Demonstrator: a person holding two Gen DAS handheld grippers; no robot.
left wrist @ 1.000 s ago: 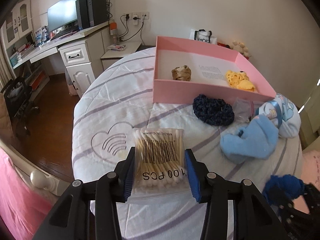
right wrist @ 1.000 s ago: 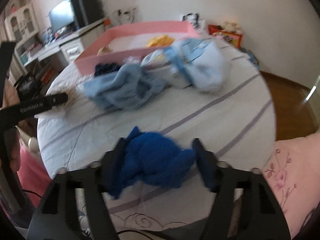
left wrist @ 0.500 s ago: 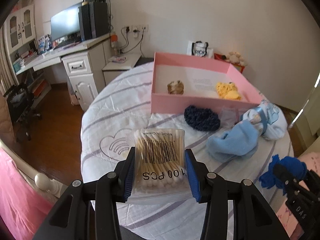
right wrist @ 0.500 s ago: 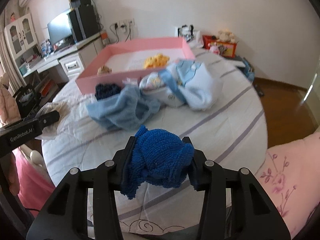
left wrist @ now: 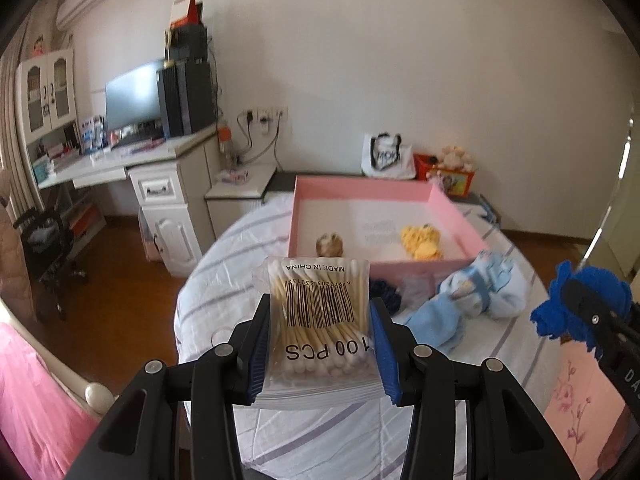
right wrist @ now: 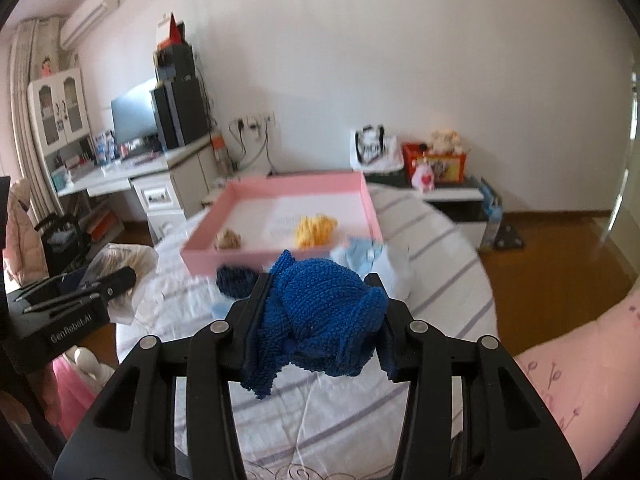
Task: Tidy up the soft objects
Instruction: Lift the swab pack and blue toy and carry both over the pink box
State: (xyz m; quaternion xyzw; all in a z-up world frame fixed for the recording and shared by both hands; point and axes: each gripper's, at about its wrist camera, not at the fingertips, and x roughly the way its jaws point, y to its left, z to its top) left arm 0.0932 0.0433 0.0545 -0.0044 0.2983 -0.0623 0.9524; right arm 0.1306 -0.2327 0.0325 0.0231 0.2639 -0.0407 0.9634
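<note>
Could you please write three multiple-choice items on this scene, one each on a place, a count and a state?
1. Where is the yellow soft item?
A. inside the pink box
B. on the desk
C. on the floor

2. How many items lie in the pink box?
A. none
B. two
C. five

3. What does the left gripper hold?
A. nothing
B. a sock
C. a bag of cotton swabs

Answers: 1 A, it lies on the box's white bottom. 2 B, a brown one and the yellow one. 3 C, the blue pads press its sides.

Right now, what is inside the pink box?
In the pink box lie a brown bundle and a yellow one on a white floor with faint print. Its near wall and the swab bag hide the front strip.
</note>
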